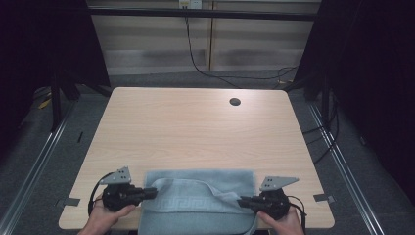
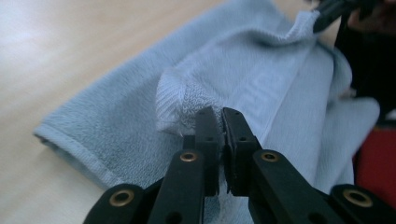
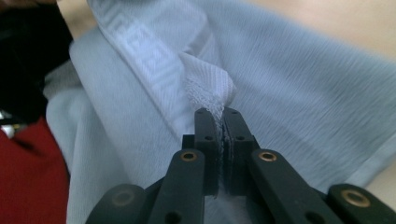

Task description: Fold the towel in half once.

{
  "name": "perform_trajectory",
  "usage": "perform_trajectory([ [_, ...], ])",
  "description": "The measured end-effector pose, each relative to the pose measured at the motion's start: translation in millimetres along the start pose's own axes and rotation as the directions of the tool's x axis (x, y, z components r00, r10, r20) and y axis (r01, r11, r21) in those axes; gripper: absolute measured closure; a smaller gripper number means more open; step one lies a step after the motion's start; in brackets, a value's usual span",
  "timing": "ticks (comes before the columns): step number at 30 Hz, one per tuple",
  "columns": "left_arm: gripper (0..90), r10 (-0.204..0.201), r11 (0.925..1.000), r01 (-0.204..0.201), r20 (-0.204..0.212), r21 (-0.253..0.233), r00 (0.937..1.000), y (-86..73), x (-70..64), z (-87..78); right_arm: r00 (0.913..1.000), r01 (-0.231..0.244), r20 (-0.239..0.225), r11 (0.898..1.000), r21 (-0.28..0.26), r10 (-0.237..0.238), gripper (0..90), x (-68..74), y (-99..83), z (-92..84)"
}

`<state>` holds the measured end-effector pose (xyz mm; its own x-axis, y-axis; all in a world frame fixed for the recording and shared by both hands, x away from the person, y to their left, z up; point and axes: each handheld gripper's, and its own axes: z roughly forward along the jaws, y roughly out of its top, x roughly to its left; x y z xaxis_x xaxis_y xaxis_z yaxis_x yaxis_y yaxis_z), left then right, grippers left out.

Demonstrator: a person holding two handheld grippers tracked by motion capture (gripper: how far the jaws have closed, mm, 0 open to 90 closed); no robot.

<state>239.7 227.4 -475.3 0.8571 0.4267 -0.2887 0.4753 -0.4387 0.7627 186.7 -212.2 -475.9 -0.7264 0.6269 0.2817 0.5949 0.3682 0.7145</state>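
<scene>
Left gripper (image 1: 152,192) clamped on towel (image 1: 205,200) corner, 7 o'clock on table (image 1: 195,127). Right gripper (image 1: 242,200) pinching opposite corner, 5 o'clock. Pale blue towel at 6 o'clock, near edge draped over table front, key-pattern band lifted between grippers.

High view: fixed above near edge of tabletop (image 1: 195,127), facing forward and down, far off | left gripper view: close along own jaws, low over near left part, facing across towel (image 2: 261,79) | right gripper view: close, facing opposite way | shared by all: towel at near edge.
</scene>
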Motion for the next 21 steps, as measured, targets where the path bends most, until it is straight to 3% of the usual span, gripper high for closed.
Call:
perform_trajectory([
  [2, 85.9, -0.013, 0.9985, 0.014, -0.004, 0.053, 0.9999, -8.8, 2.3, 8.0, 1.0, 0.007, 0.003, 0.999, 0.031, -0.007, 86.8, -0.1, -5.9, 7.4],
  [3, 86.0, 0.001, 0.9968, 0.001, -0.017, 0.08, 0.9999, -11.7, 3.6, 11.7, 1.0, -0.002, 0.002, 0.999, 0.032, 0.001, 86.9, -1.4, -8.1, 10.5],
  [4, 86.0, 0.001, 0.9967, 0.0, -0.009, 0.081, 1.0, -12.1, 6.6, 13.0, 1.0, 0.002, 0.006, 0.999, 0.041, -0.002, 87.0, -1.6, -8.6, 12.5],
  [5, 86.0, -0.004, 0.9963, 0.006, -0.031, 0.086, 0.9995, -10.5, 9.5, 13.6, 0.9998, 0.011, 0.014, 0.999, 0.044, -0.012, 87.0, -1.9, -7.2, 13.1],
  [6, 86.0, 0.016, 0.9951, -0.009, -0.069, 0.099, 0.9975, -8.5, 12.7, 15.5, 0.9993, 0.02, 0.03, 0.999, 0.051, -0.021, 87.1, -2.4, -5.7, 14.1],
  [7, 86.0, 0.02, 0.9946, -0.012, -0.079, 0.103, 0.9967, -6.8, 18.1, 18.5, 0.9988, 0.027, 0.041, 0.998, 0.052, -0.029, 87.2, -3.7, -4.1, 16.2],
  [9, 86.0, -0.01, 0.9962, 0.02, -0.106, 0.085, 0.9943, -1.3, 30.6, 21.9, 0.9982, 0.016, 0.056, 0.998, 0.053, -0.019, 87.2, -9.7, 0.9, 19.8],
  [12, 86.1, 0.002, 0.9958, 0.013, -0.162, 0.091, 0.9868, 12.0, 45.9, 29.8, 0.9964, 0.018, 0.081, 0.998, 0.054, -0.022, 87.2, -22.3, 13.2, 27.9],
  [16, 86.3, -0.019, 0.9962, 0.036, -0.203, 0.079, 0.979, 29.6, 71.7, 41.5, 0.9911, 0.025, 0.129, 0.997, 0.07, -0.033, 87.1, -40.8, 33.7, 38.8],
  [21, 86.3, -0.063, 0.9965, 0.074, -0.236, 0.039, 0.9697, 48.7, 105.0, 56.7, 0.9883, -0.022, 0.152, 0.999, 0.048, 0.014, 87.2, -68.5, 51.4, 50.3],
])
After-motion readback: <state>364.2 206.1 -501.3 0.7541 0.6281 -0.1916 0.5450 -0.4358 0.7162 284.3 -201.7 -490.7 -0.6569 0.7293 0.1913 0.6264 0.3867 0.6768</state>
